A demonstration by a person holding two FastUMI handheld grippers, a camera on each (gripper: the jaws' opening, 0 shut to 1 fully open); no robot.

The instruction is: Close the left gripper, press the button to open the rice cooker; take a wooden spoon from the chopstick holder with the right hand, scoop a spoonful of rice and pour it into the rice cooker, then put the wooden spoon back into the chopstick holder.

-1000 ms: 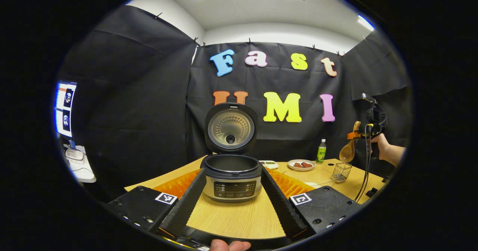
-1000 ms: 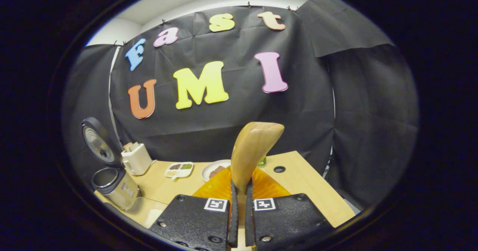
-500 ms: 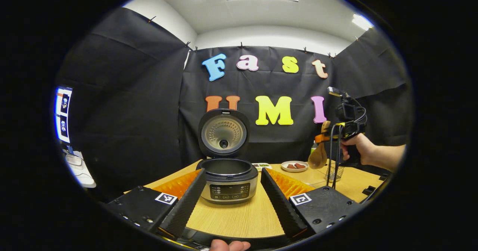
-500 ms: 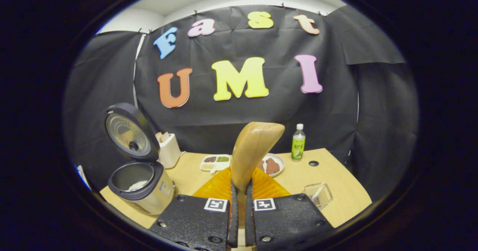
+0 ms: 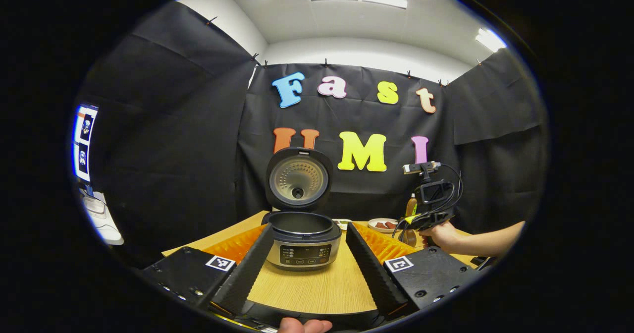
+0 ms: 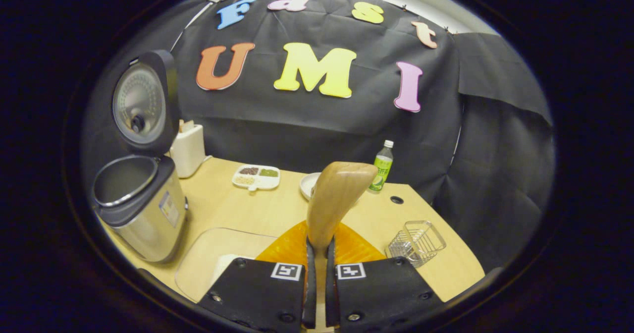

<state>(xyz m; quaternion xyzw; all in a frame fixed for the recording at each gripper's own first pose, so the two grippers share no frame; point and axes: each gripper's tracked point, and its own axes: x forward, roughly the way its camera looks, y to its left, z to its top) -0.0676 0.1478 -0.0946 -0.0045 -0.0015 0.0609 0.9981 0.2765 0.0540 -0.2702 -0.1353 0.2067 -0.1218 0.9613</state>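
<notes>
Rice cooker (image 5: 303, 241) lid open and wooden spoon (image 6: 337, 199) clenched in the right tool (image 6: 317, 293), left tool (image 5: 309, 268) released; scooping, pouring and return to the chopstick holder (image 6: 416, 244) remain.

The left tool (image 5: 308, 268) is held level and low over the near edge of the counter, its two fingers spread wide apart; a fingertip of the holding hand (image 5: 303, 325) peeks in below it. The right tool (image 6: 317, 273) has its fingers nearly together, both pressing the handle of a pale wooden spoon (image 6: 334, 199). In the left gripper view the right hand (image 5: 441, 235) grips its tool low over the counter's right side, forearm reaching in from the right.
</notes>
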